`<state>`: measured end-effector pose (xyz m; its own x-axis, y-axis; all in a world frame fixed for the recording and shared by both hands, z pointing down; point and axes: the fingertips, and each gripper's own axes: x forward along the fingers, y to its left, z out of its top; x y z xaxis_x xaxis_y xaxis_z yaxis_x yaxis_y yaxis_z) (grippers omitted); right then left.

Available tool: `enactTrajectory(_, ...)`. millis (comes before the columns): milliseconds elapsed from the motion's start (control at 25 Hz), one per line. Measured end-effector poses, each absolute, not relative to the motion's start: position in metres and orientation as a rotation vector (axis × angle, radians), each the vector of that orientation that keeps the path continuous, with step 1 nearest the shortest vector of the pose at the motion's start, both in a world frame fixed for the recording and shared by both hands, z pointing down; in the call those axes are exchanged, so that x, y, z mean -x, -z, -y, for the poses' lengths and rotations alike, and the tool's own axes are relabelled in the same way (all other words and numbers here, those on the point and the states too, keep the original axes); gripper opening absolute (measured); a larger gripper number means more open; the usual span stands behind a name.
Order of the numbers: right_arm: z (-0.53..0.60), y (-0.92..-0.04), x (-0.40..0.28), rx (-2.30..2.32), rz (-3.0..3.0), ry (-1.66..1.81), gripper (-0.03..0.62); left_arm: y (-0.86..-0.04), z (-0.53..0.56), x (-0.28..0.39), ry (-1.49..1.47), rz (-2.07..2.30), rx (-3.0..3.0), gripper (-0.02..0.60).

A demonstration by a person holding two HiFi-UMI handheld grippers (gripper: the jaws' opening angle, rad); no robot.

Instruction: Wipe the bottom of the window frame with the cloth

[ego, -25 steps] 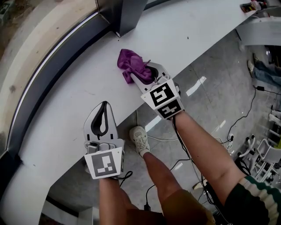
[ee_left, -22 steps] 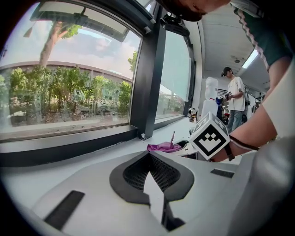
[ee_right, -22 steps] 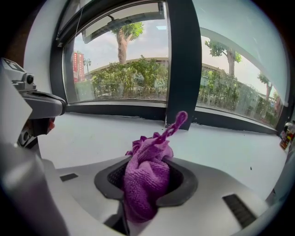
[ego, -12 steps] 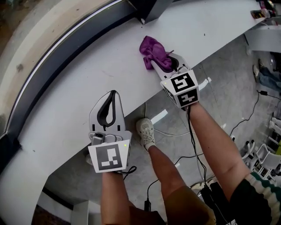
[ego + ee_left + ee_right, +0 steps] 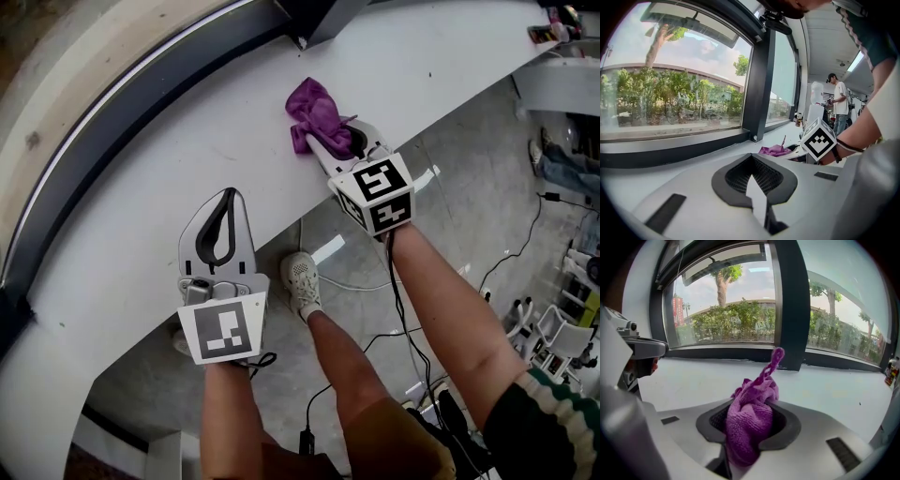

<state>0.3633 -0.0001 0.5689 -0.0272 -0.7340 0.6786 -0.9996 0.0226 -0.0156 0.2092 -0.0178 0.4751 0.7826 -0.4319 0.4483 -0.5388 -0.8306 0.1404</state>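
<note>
over the sill (image 5: 169, 187), right gripper (image 5: 322, 142) pinches purple cloth (image 5: 313, 106); left gripper (image 5: 225, 199) fingers (image 5: 199, 246) pressed together.

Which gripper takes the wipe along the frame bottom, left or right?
Right. The right gripper is shut on the purple cloth, nearer the window frame. The left gripper is shut, empty, farther back.

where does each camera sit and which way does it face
Head view: on the person's head, looking steeply down at the white sill; shows forearms, legs, left gripper, right gripper.
Left gripper view: on that gripper, looking along the sill; shows its shut, empty fingers, the right forearm.
Right gripper view: on that gripper, facing the window frame; shows fingers shut on the purple cloth.
Shared: all three show the cloth.
</note>
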Motion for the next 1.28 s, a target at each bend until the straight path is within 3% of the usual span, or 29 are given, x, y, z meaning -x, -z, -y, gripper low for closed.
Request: enactTrajectory(1280,0.017,-0.568,-0.240,-1.644,1.928,-0.678,0.143,-0.466,0.039,-0.108,-0.569,0.908,-2.664,0.007)
